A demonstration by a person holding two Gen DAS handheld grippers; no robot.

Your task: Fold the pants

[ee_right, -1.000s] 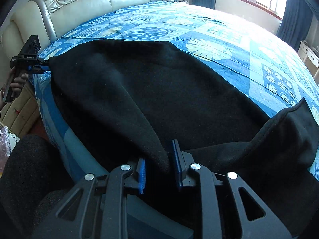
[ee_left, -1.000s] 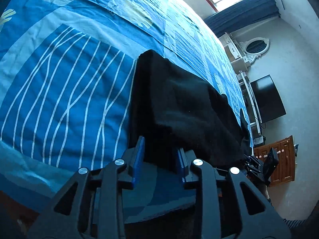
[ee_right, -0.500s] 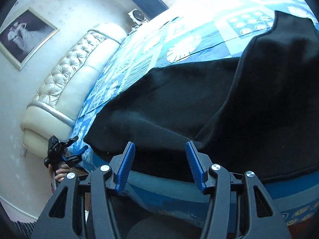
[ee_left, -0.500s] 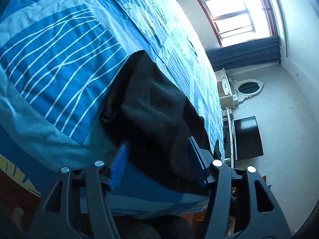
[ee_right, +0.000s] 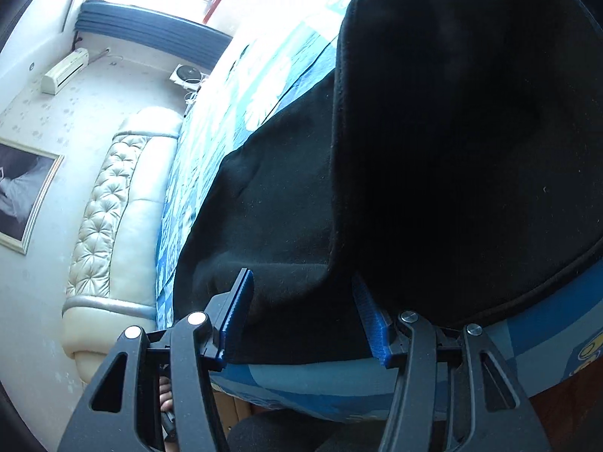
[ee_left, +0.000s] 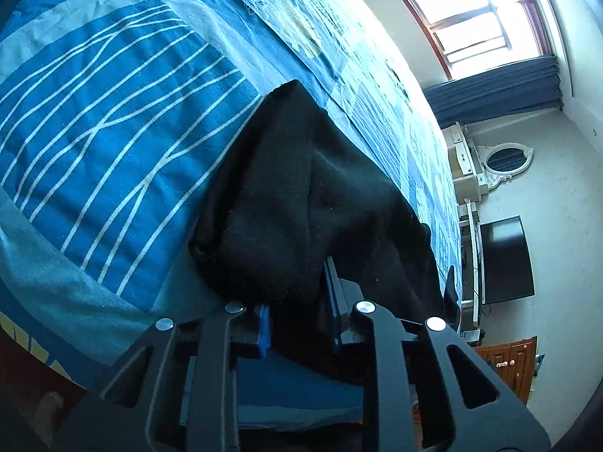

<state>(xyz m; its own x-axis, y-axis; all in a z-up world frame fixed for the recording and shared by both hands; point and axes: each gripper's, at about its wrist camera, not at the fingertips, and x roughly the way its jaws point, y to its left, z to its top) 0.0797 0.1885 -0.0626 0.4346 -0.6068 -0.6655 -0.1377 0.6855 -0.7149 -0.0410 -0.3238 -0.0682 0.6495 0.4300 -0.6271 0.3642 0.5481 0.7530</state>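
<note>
- The black pants [ee_left: 301, 203] lie on the blue patterned bed [ee_left: 113, 120], close to its near edge, with one layer already laid over another; in the right wrist view the upper flap [ee_right: 471, 143] covers the lower layer [ee_right: 271, 203] along a clear hem line.
- The left tool [ee_left: 297, 324] has its blue pads at a middling gap with a thick bunched end of the cloth sitting between them; whether the pads actually pinch the fabric cannot be told from this view.
- The right tool [ee_right: 305, 320] stands wide, its pads to either side of the near edge of the pants and not gripping.
- The step in hand looks like taking fresh holds on the near edge for the next fold.
- To do it well, each tool should probably take all stacked layers at once, close to the corners, so the layers do not slip apart.
- Both ends would best be lifted together and level, keeping the edge taut.
- A headboard [ee_right: 109, 203] stands at the far left, a television [ee_left: 505, 260] to the right.
</note>
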